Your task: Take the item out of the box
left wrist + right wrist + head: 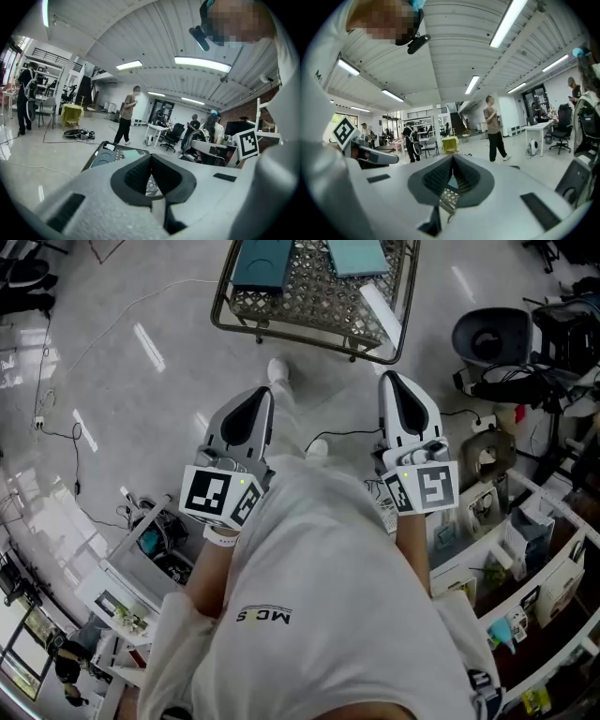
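Evidently pre-approach: left gripper (262,399) and right gripper (389,385) held at the waist, fingers pressed together on nothing. Well ahead, flat teal boxes (262,261) on a metal wire-mesh tabletop (309,320), item unseen. Next, probably: step closer, spread fingers, open a box.

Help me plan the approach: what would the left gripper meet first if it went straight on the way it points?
Most likely the near rim of the wire-mesh table: the left gripper points at it, with nothing visible between. Height is hard to judge, so it might pass over.
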Tool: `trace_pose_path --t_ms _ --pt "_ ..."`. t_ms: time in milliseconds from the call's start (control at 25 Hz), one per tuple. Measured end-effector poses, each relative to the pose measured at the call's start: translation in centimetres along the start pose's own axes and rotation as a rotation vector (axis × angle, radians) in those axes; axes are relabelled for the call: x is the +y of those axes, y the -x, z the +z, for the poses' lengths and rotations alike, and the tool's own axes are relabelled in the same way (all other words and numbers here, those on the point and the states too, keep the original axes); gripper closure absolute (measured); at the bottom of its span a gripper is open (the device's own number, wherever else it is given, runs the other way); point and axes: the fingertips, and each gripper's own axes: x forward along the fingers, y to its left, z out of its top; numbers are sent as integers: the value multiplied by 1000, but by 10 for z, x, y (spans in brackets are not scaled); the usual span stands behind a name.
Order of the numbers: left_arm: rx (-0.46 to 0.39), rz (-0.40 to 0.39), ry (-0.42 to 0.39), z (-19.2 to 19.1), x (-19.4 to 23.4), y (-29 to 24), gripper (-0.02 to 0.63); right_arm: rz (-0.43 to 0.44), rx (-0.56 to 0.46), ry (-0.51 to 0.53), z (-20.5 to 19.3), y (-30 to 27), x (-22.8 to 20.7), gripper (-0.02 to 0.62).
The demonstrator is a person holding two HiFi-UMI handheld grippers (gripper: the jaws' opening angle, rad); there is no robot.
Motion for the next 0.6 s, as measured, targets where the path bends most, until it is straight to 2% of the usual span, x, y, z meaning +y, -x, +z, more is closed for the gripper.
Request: trace_pose_path --t_ms 160,360,600 --pt "-14 4 11 36 55 -34 581 12 12 20 16 -76 -2 578" --pt "-38 -1 38 75 123 -67 581 72 12 75 45 -165 16 578" --pt "-78 -14 -3 121 160 -102 581 77 -33 102 77 -227 10 579"
